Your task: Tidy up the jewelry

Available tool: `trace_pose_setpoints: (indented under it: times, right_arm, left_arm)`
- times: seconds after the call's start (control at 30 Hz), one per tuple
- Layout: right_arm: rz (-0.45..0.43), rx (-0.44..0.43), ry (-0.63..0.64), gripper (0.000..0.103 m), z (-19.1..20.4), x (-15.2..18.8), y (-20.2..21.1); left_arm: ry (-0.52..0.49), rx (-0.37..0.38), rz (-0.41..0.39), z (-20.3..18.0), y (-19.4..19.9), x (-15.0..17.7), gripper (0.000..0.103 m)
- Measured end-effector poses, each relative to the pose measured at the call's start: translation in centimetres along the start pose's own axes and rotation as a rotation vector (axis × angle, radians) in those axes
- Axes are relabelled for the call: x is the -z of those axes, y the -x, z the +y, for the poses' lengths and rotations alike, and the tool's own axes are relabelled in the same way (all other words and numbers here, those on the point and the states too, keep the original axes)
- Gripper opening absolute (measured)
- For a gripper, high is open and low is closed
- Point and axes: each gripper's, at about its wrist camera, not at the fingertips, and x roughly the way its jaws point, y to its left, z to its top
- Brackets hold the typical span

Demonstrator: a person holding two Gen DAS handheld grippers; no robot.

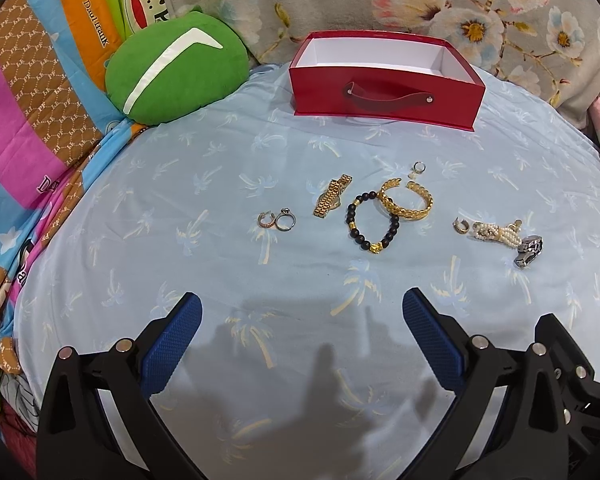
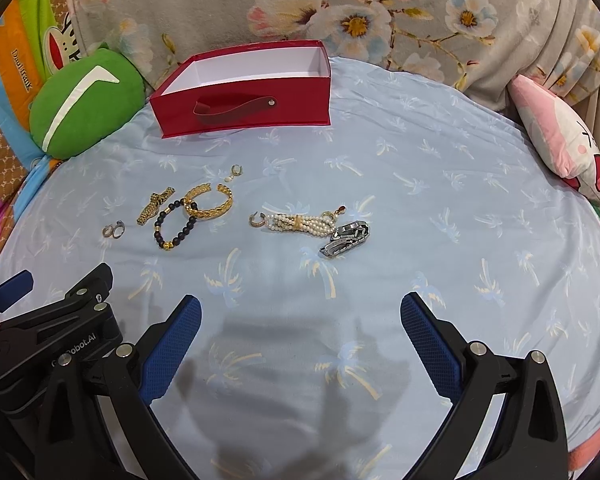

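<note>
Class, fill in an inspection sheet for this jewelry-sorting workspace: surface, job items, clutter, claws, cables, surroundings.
Surface: light blue palm-print sheet, wrinkled.
Job items: red box open, interior looks empty; two rings, gold watch, black bead bracelet, gold bangle, small earring, hoop earring, pearl bracelet and silver watch lie loose on the sheet.
Clutter: nothing seen.
Claws: left claw and right claw open, holding nothing.
Cables: nothing seen.
Surroundings: green cushion, floral blanket, pink cushion.
</note>
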Motion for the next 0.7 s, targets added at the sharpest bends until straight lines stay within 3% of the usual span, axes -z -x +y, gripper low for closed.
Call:
trace_pose_setpoints:
  times: [0.4, 0.7]
  right_arm:
    - [0.013, -0.014, -0.005, 0.098, -0.1, 0.4, -0.8]
    - [0.039, 0.022, -0.072, 0.094, -3.4, -0.1, -2.8]
  left_arm:
    - [0.004, 0.032, 0.016, 0.1, -0.7, 0.1, 0.098]
    - [0.108, 0.018, 0.06, 3.5, -3.3, -0.5, 0.098]
